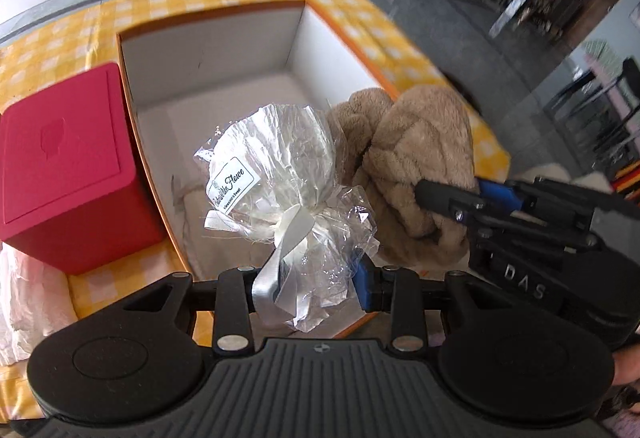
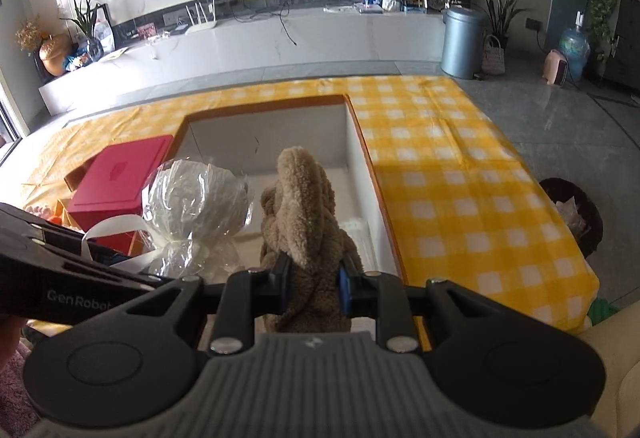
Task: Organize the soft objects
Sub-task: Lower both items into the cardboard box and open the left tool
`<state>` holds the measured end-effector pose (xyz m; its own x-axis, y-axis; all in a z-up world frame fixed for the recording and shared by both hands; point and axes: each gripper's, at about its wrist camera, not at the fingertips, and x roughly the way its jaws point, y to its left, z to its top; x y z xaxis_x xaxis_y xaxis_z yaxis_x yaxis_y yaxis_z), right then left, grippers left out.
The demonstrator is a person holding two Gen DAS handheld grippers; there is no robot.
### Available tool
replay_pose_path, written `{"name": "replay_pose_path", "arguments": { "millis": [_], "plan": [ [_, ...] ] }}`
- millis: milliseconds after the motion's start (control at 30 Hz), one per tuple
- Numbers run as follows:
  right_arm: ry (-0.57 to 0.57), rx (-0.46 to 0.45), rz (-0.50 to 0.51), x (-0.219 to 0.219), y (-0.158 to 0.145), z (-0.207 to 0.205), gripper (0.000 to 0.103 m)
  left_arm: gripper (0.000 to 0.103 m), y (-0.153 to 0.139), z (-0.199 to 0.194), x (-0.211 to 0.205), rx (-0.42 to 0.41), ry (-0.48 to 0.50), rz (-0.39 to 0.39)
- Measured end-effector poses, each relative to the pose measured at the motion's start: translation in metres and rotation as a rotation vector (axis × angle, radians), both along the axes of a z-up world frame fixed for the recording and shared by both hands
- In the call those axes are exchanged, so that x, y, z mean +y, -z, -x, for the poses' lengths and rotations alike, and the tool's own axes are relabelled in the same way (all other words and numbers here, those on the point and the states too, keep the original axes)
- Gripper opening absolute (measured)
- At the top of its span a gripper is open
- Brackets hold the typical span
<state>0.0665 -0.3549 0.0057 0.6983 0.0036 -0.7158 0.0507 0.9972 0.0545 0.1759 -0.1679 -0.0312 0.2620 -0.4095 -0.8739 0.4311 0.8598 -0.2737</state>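
Left gripper (image 1: pixel 316 284) clamped on twisted neck of cellophane bundle (image 1: pixel 276 170); its left fingertip hidden behind white ribbon (image 1: pixel 288 238). Label print only partly legible. Right gripper (image 2: pixel 314 278) clamped on tan plush toy (image 2: pixel 306 214), fleecy, lumpy; toy's form unclear. Both items held above open white-walled box (image 2: pixel 360 158); rigid red box (image 1: pixel 64 166) at 9 o'clock, on checked tablecloth (image 2: pixel 460 178).

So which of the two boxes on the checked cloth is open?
The large white-lined box with the orange rim is open at the top. The small red box at its left side has its lid on.
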Motion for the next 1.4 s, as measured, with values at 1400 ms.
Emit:
{"name": "replay_pose_path", "arguments": {
  "millis": [1400],
  "plan": [
    [0.053,-0.003,0.086,0.024,-0.024,0.021,0.049,0.074,-0.054,0.037,0.027,-0.206,0.01,-0.014]
  ]
}}
